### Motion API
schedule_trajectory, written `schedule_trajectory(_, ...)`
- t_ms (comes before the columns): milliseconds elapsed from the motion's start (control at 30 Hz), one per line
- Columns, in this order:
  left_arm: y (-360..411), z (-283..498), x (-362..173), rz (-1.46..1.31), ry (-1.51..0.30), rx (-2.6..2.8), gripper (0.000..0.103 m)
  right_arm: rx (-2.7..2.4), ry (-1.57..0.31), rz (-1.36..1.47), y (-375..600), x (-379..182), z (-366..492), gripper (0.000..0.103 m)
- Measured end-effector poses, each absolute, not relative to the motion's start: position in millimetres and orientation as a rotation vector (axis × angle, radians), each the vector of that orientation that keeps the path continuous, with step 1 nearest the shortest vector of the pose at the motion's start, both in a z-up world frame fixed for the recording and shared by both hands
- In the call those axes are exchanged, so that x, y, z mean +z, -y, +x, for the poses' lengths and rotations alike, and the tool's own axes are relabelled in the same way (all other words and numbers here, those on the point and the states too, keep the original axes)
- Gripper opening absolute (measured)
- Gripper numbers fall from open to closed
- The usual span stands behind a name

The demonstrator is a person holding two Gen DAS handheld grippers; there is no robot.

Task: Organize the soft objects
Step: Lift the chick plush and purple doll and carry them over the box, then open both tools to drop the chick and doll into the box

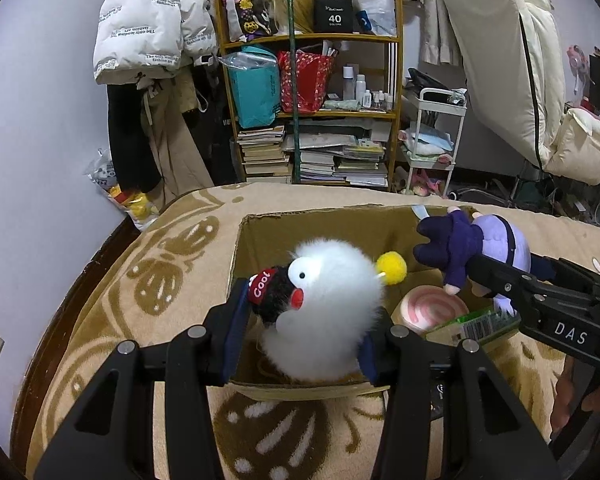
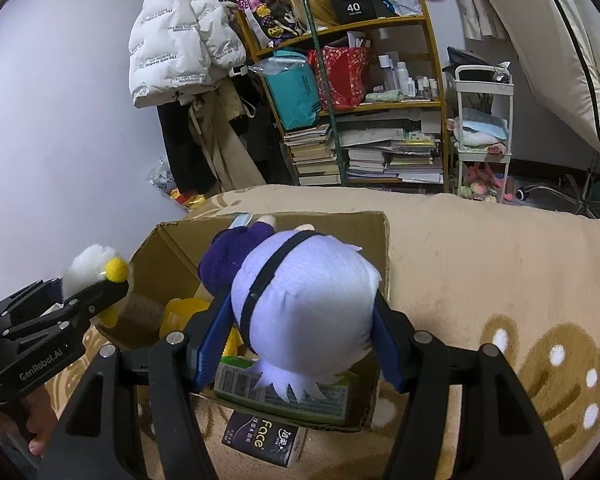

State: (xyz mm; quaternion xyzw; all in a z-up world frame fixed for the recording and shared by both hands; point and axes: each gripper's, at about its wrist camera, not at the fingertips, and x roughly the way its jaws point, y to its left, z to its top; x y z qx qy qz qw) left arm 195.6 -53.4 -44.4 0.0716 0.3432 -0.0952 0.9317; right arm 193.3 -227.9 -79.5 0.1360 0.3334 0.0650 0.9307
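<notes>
Both grippers, left [image 1: 300,344] and right [image 2: 300,340], were clamped on plush: white bird [image 1: 332,292], purple doll [image 2: 308,296]. I judged them light and squashy over the box [image 1: 252,240].

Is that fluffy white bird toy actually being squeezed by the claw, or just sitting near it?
Touching. In the left wrist view, the left claw has both blue pads pressed into the sides of the white bird toy, held above the cardboard box.

Black hand-held gripper [image 1: 304,344], blue pads, silver screws, "DAS" mark
</notes>
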Motion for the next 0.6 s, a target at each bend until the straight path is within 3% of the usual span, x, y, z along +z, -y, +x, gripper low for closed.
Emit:
schedule_trajectory(467,54.0,188.9,-41.6,0.183,-0.684,-0.17,0.07,0.136,-0.677,0.287,227.9,-80.0,189.7,0.07)
schedule_trajectory(600,55.0,187.0,-40.5,0.207,-0.669,-0.15,0.078,0.133,-0.67,0.28,226.2,-78.1,188.3,0.079)
